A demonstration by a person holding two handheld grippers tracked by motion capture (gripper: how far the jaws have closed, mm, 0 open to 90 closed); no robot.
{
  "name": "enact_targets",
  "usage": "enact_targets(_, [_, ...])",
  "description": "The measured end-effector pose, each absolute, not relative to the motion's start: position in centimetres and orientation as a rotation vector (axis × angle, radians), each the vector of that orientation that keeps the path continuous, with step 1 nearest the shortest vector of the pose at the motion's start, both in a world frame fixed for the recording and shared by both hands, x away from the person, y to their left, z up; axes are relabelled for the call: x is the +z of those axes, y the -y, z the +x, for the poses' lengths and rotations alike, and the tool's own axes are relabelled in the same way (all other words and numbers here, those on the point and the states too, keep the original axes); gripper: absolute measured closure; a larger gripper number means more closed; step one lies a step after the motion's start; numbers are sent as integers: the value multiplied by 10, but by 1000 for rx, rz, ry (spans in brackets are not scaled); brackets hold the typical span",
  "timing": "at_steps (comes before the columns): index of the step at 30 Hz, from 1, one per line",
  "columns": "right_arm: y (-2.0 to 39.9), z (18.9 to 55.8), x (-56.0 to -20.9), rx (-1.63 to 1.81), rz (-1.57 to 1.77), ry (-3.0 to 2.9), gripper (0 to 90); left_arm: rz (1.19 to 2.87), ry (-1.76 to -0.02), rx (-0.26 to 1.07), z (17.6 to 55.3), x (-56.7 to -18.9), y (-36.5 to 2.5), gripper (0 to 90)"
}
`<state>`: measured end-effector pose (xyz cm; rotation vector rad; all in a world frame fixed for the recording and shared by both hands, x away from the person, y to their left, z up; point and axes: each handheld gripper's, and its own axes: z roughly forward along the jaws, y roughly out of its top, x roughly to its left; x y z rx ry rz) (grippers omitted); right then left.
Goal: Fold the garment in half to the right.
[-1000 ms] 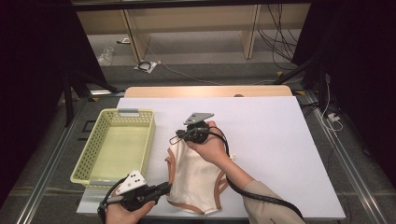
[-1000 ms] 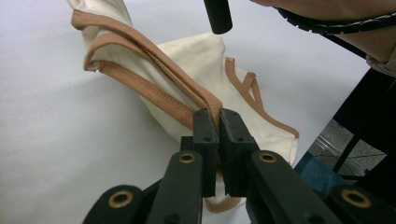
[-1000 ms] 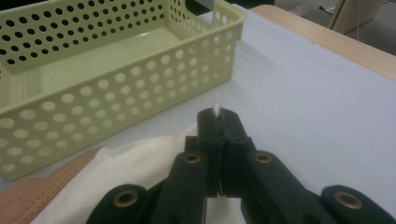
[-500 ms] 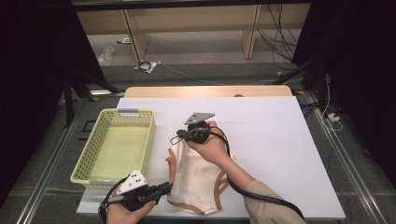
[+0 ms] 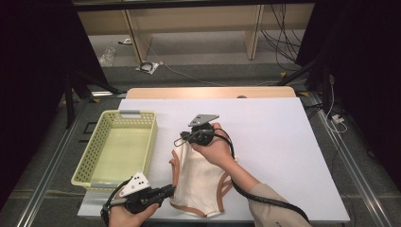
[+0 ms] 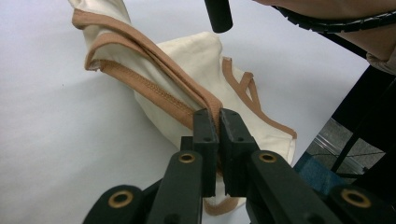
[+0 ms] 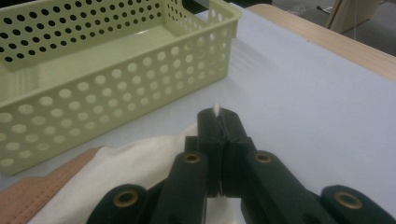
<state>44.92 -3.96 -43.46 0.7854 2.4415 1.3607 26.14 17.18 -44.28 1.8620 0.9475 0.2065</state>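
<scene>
Cream cotton with tan binding along its edges, a small garment (image 5: 201, 182) lies on the white table cover (image 5: 283, 142), near the person's edge and just right of the pale yellow perforated basket (image 5: 118, 146). From the high view, the right gripper (image 5: 181, 138) sits at the garment's far end and the left gripper (image 5: 169, 191) at its near left edge, so the cloth is held at two places with its middle resting on the table. In the left gripper view the jaws are closed tight on a fold of the tan-trimmed hem, and the cloth runs away from them in a loose, twisted ridge, the binding doubled over itself; the other hand's forearm and cable cross the top right corner. In the right gripper view the jaws are likewise clamped shut, with a sliver of cream fabric poking out past their tips, and the basket stands close by on the left, its open top in plain sight. I would judge this to be the folding or gathering stage, both ends secured and nothing yet lifted clear. The next move seems to call for both hands working together, keeping their pinch while bringing one end over the other, or raising the bundle toward the basket without letting the twisted hem slip.
</scene>
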Motion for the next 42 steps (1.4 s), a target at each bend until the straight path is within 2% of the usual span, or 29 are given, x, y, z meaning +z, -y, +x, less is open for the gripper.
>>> enact_targets(42, [53,446,-437,1362,794,-2423,896,1877,-930,204,262,-444,-164,854])
